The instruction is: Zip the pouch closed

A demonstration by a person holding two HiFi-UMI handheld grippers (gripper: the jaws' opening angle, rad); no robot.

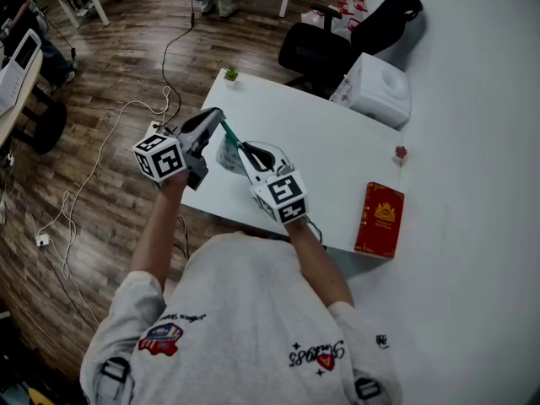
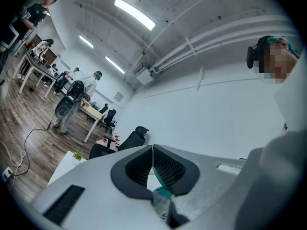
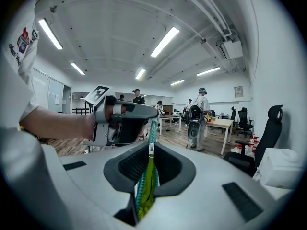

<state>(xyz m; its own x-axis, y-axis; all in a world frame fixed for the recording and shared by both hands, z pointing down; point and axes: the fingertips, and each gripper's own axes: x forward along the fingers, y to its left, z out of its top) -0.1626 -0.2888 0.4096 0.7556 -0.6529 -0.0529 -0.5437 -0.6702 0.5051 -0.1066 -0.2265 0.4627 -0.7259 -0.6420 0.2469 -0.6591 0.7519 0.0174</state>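
A white table (image 1: 337, 154) fills the middle of the head view, over a dark wooden floor (image 1: 110, 99). A person in a grey sweatshirt (image 1: 245, 327) stands at its near edge. A black office chair (image 1: 316, 53) stands beyond the far edge. A white box (image 1: 377, 89) sits at the table's far right corner, and a red book (image 1: 380, 219) lies flat at the near right.

Both tools are raised over the near left part of the table, facing each other. The left gripper (image 1: 221, 121) is pinched tight, and a scrap of teal edge shows at the base of its jaws (image 2: 152, 162). The right gripper (image 1: 245, 150), just to its right and nearer, has its jaws narrow and clamped on the zip edge (image 3: 151, 152).

The pouch (image 1: 229, 154) hangs between the two tools, clear of the tabletop. Seen from the right gripper view it is yellow-green (image 3: 146, 186). Its teal zip (image 3: 152, 131) runs taut from those jaws to the left gripper (image 3: 127, 114).

A small plant (image 1: 230, 75) stands at the far left corner.
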